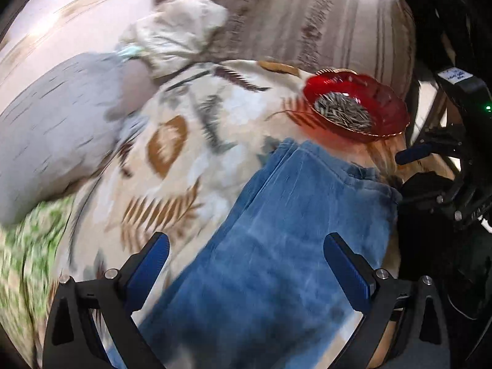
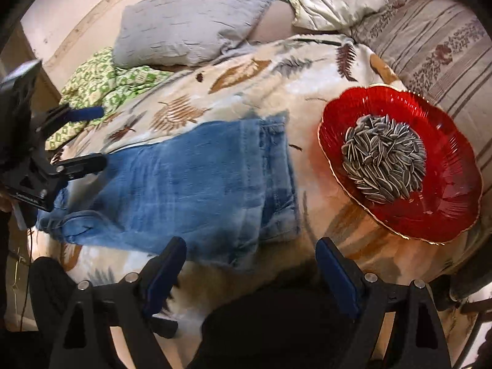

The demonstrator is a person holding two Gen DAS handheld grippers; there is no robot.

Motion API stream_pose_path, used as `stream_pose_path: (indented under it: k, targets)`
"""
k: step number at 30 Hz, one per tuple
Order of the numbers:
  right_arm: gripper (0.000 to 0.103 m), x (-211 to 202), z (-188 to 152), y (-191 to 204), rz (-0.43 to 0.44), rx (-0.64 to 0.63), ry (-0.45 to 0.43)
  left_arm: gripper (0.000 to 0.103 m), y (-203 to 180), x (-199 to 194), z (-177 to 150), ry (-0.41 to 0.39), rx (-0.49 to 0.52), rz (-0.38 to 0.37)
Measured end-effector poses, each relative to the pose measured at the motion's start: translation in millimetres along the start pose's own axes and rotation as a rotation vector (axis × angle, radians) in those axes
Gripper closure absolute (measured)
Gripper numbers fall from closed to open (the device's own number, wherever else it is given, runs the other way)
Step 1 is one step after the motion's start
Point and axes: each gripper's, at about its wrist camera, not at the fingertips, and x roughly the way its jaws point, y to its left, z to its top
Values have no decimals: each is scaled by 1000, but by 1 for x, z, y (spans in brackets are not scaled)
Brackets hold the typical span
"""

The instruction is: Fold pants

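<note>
Blanket (image 2: 252,70) covers the bed; jeans (image 2: 196,181) lie flat on it, legs stacked, hems toward the red bowl (image 2: 436,209) of seeds (image 2: 384,160). Left gripper (image 1: 246,255) hovers wide over the denim, holding nothing. Right gripper (image 2: 250,261) is wide too, empty, just off the near edge. Judgement: pinch both layers at the hem end, fold toward the waist, and keep clear of the bowl, which could tip.

Pants (image 2: 196,184): faded blue denim. Blanket (image 2: 246,86): cream, brown and grey leaf print. Bowl (image 2: 446,190): red, gold rim. Seeds (image 2: 384,160): grey-striped. Pillow (image 2: 190,21): grey. Cloth (image 2: 98,83): green-white pattern.
</note>
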Motion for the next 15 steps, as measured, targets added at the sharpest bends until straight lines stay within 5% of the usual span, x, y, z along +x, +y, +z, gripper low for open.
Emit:
stream_pose_path:
  k: [6, 15]
  targets:
    - [15, 30, 10, -9, 11, 31, 55, 3, -20, 52, 36, 33, 192, -104]
    - [15, 55, 17, -21, 93, 92, 168, 3, -26, 119, 66, 159, 250, -245]
